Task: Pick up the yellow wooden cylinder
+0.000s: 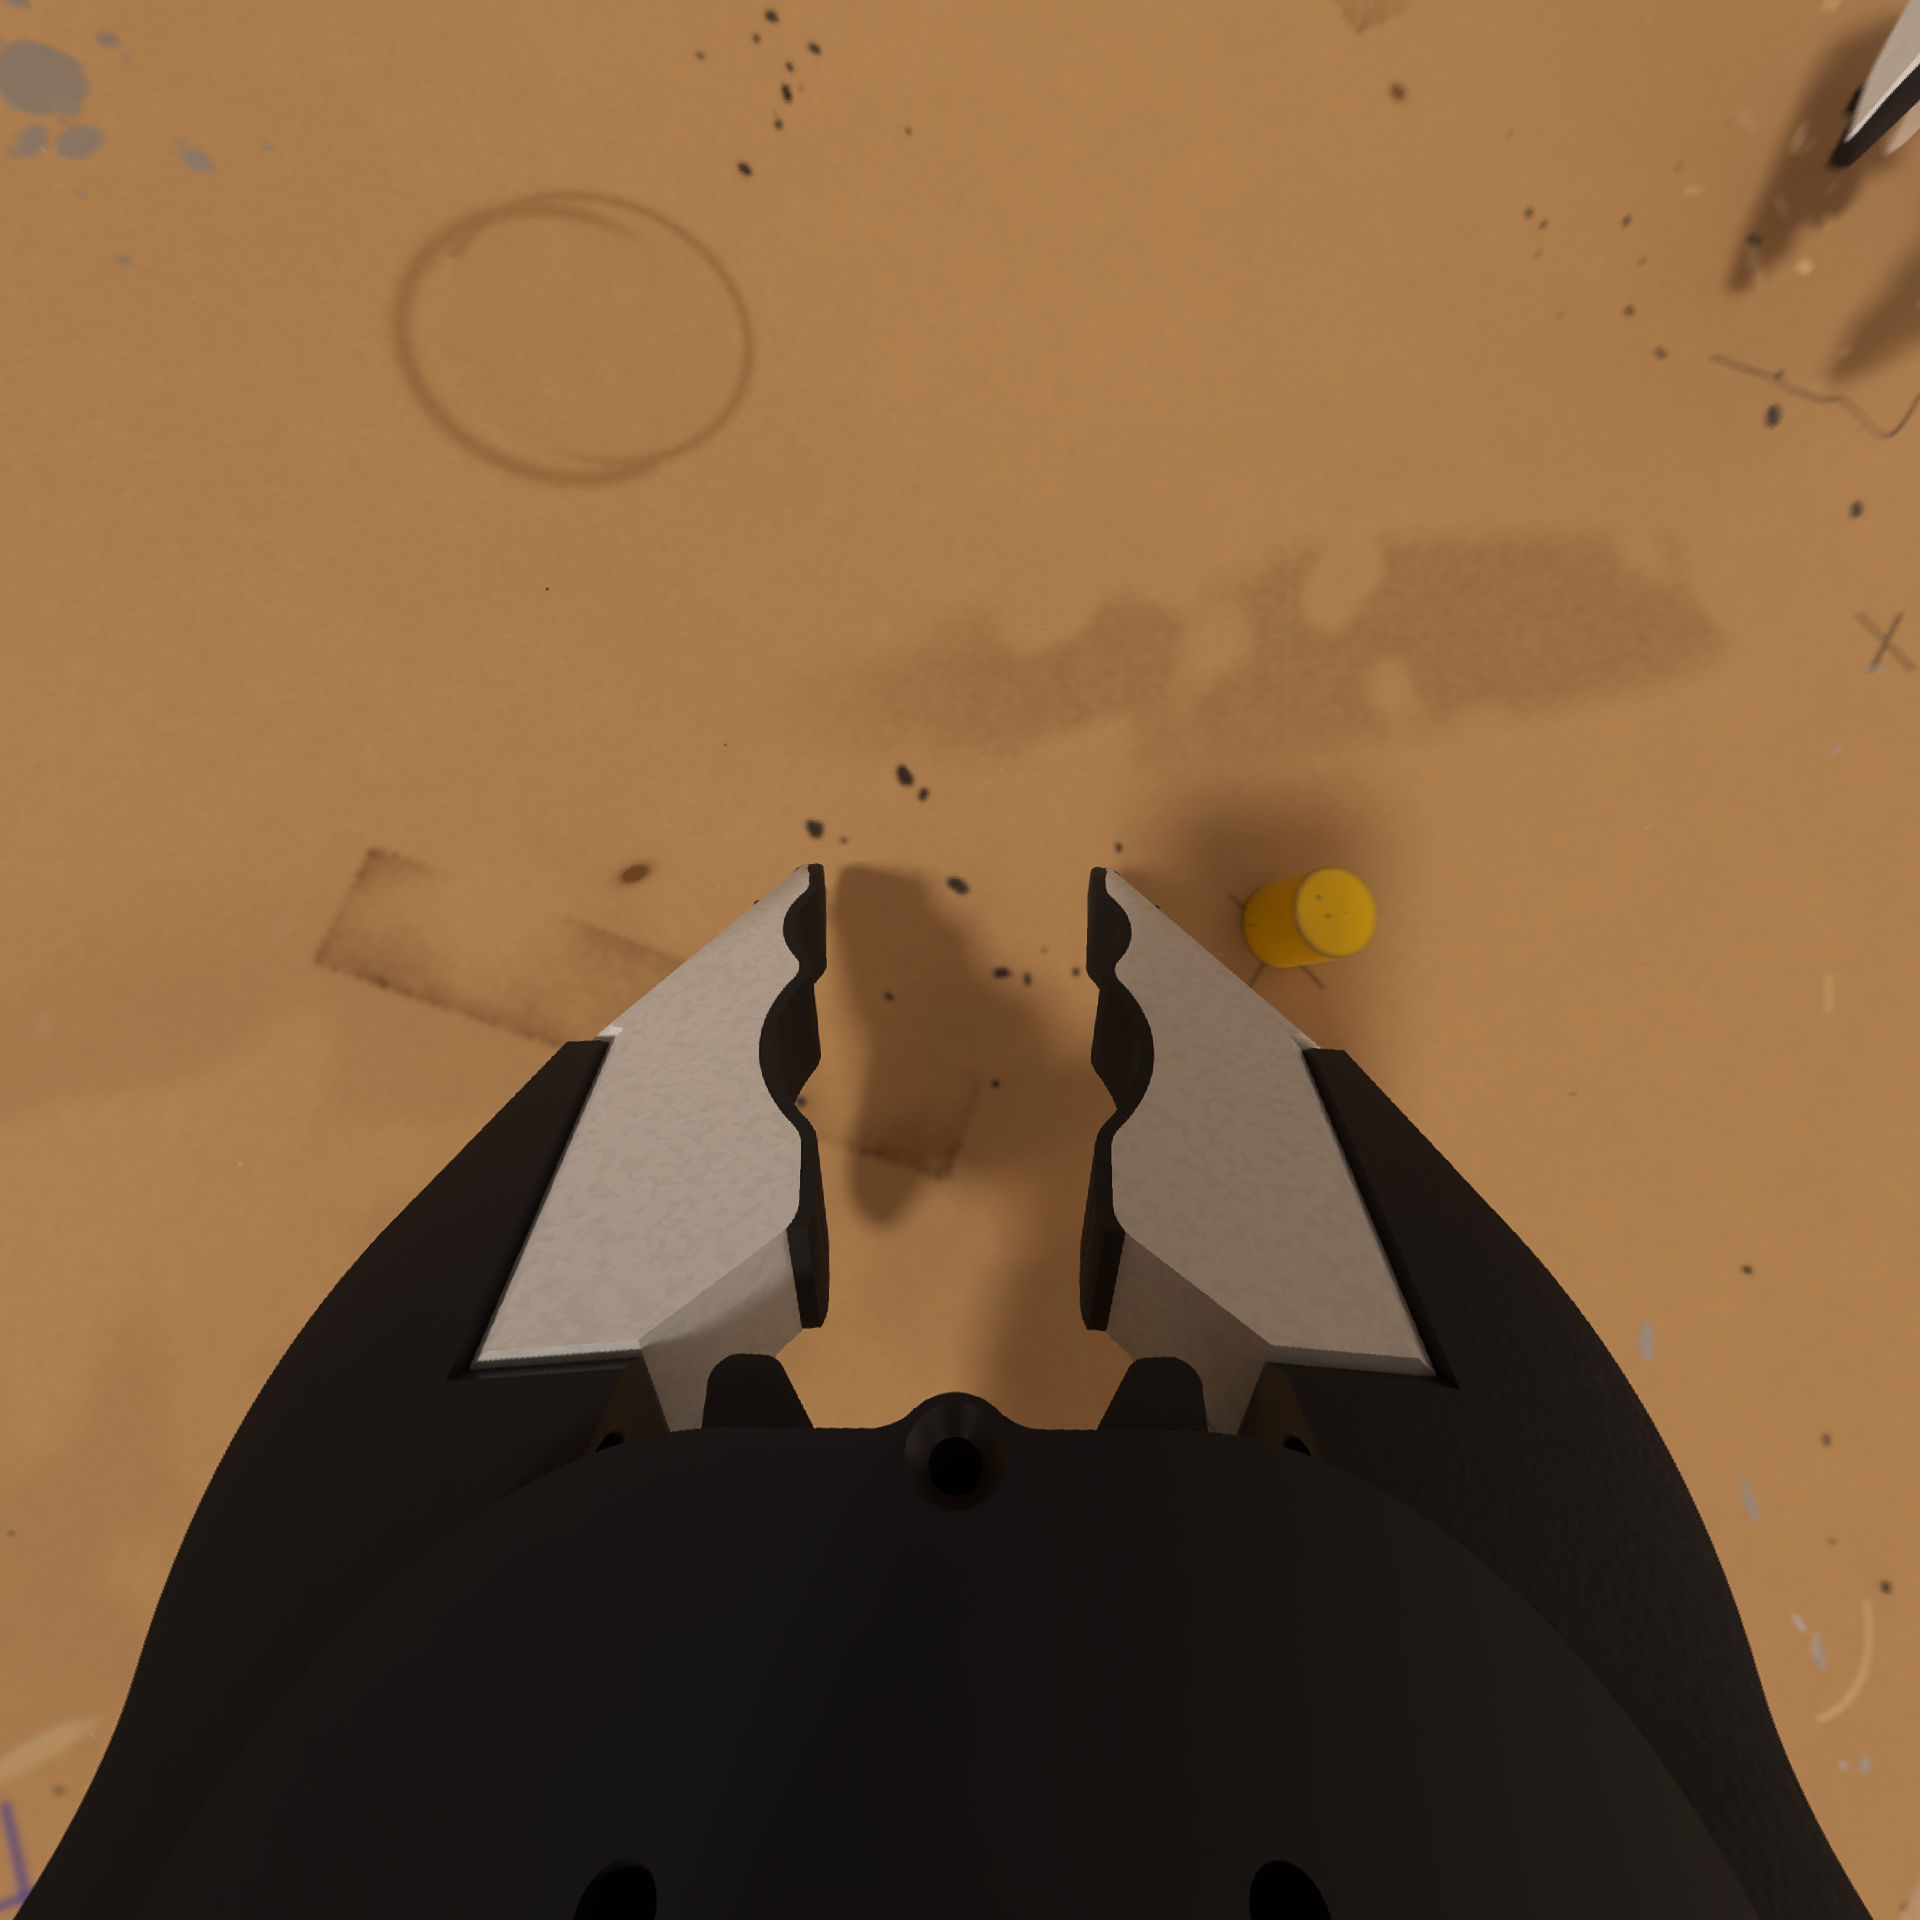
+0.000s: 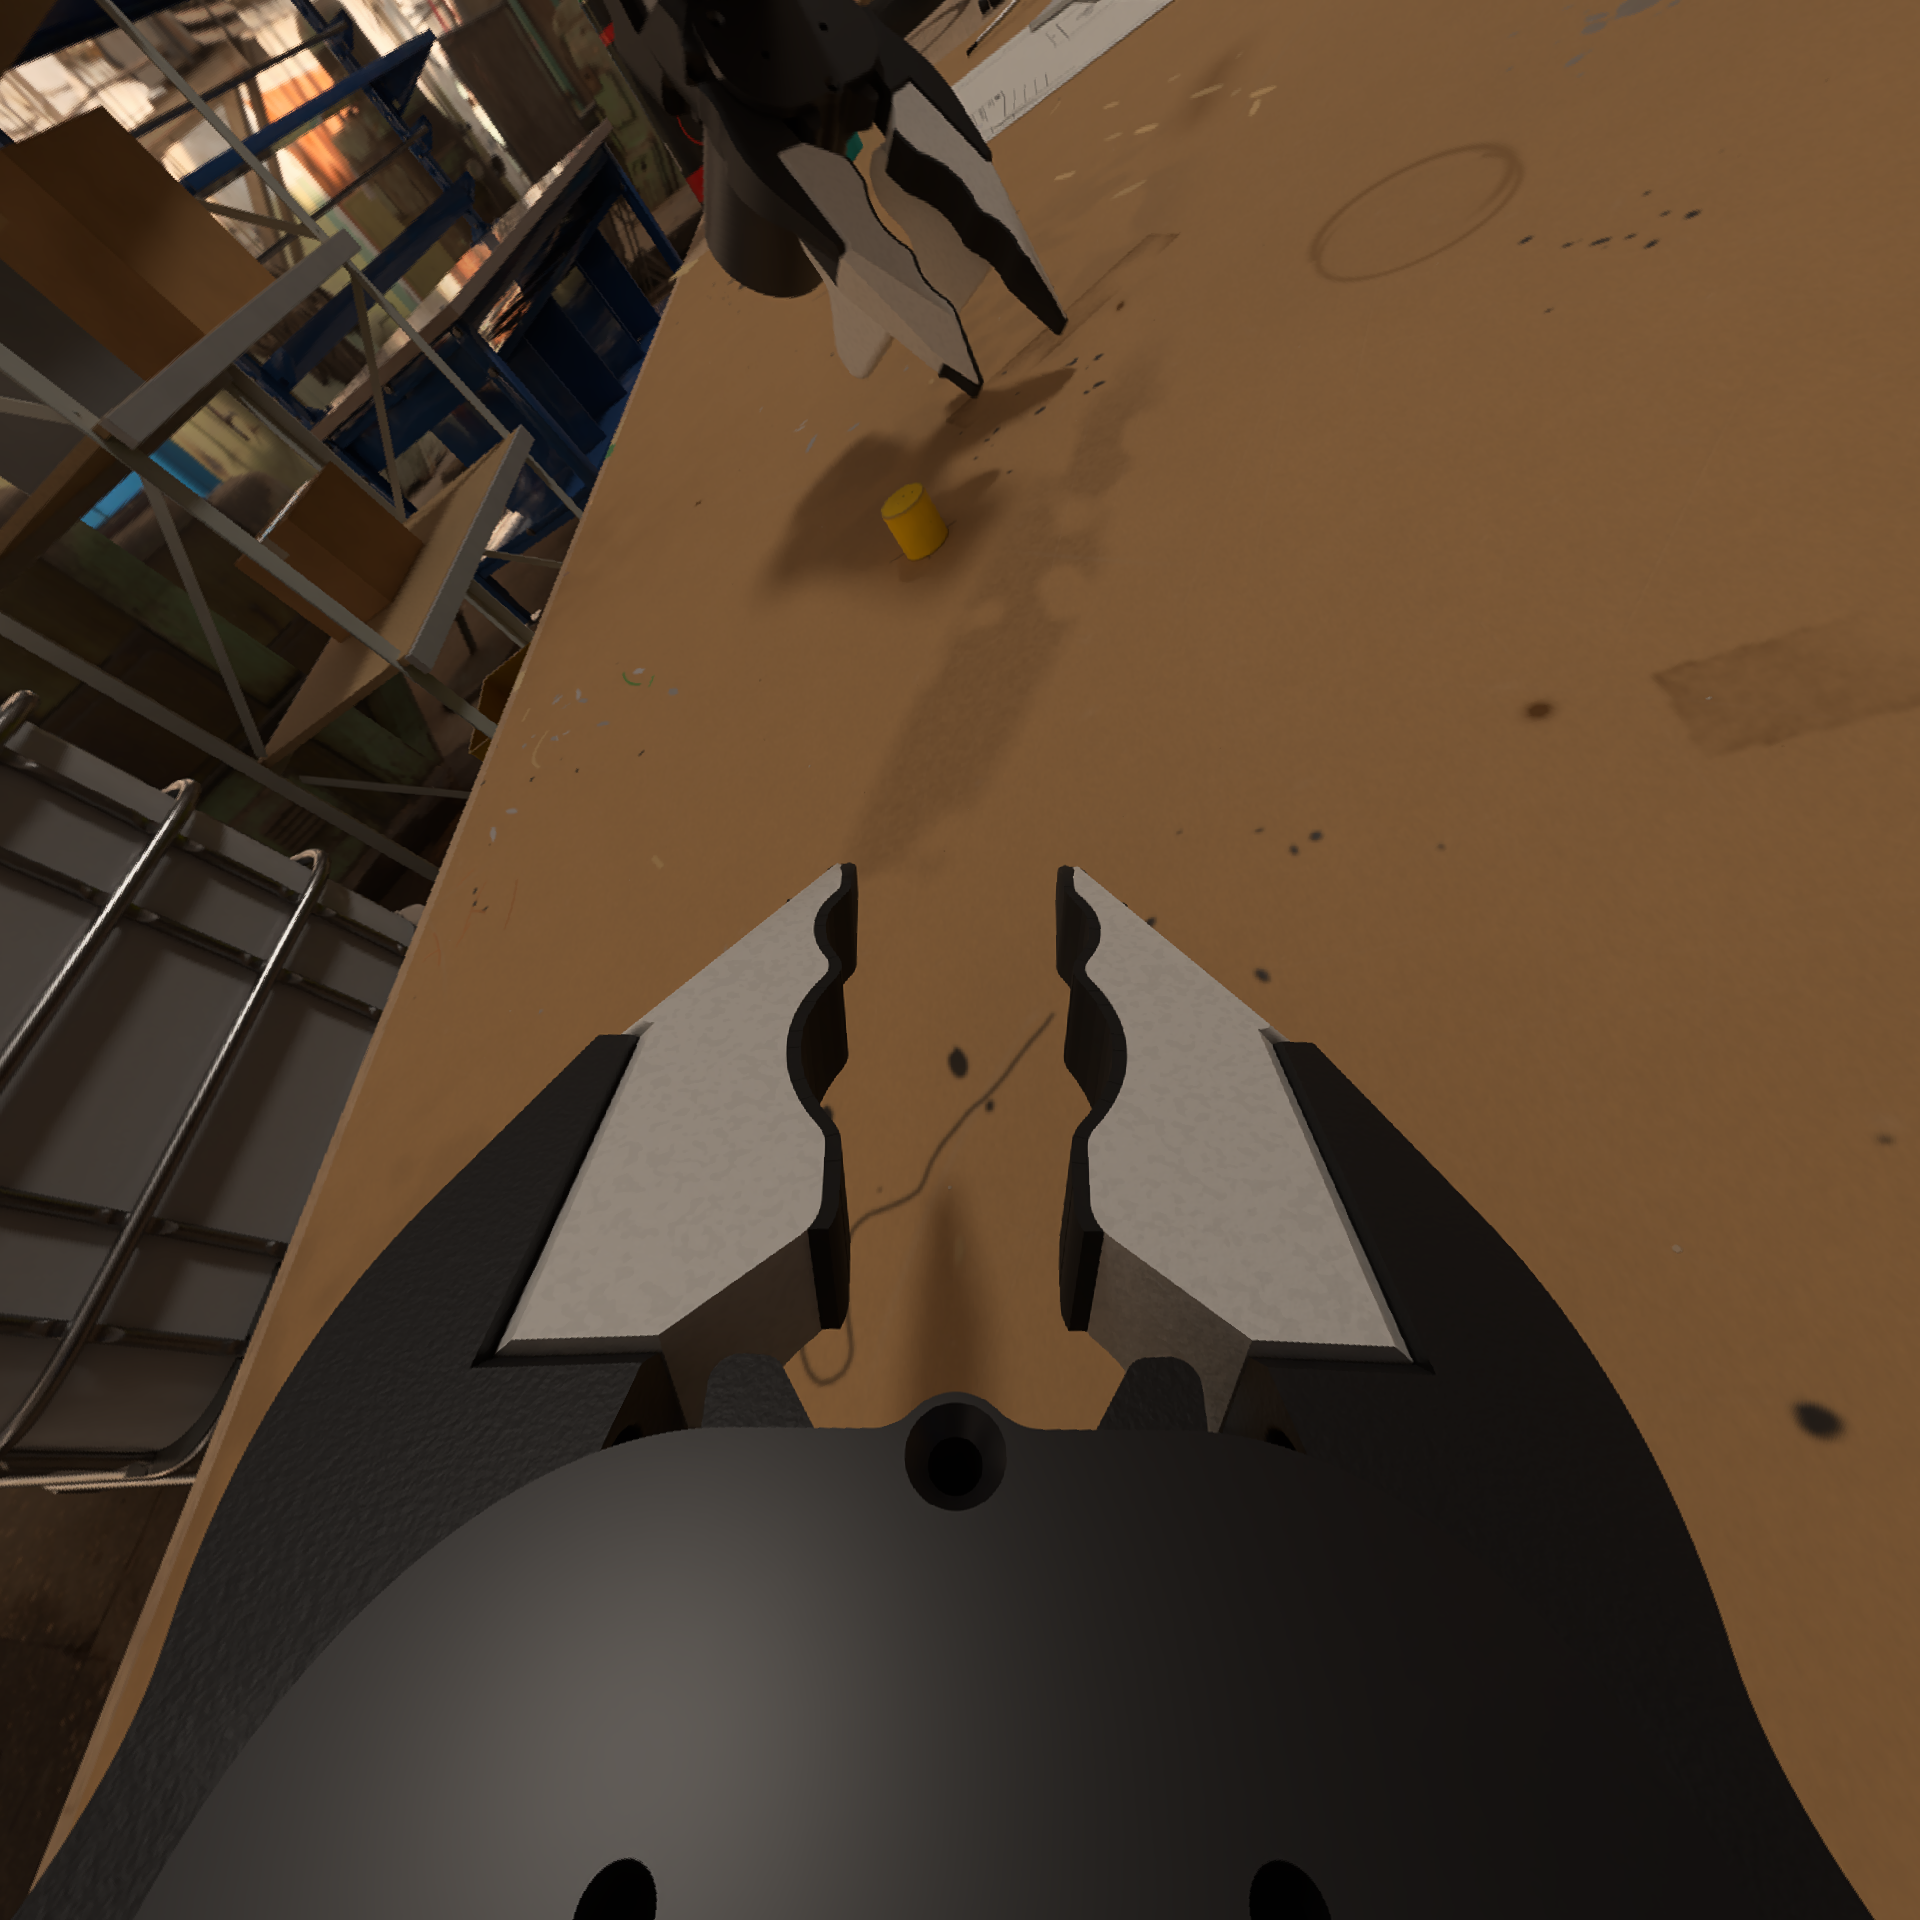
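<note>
The yellow wooden cylinder (image 1: pixel 1309 918) stands upright on the brown tabletop, just right of my left gripper's right fingertip. My left gripper (image 1: pixel 956 883) is open and empty, pointing down at the table beside the cylinder. The cylinder also shows in the right wrist view (image 2: pixel 914 522), far ahead and a little left. My right gripper (image 2: pixel 956 883) is open and empty, well short of it. The left gripper (image 2: pixel 1023 358) shows there hovering just beyond the cylinder. A fingertip of the right gripper (image 1: pixel 1886 104) shows at the top right of the left wrist view.
The brown tabletop (image 1: pixel 623 644) bears a ring stain (image 1: pixel 574 335), dark specks and smudges. The table's left edge (image 2: pixel 499 727) runs diagonally, with metal shelving (image 2: pixel 312 312) and a grey crate (image 2: pixel 156 1091) beyond it.
</note>
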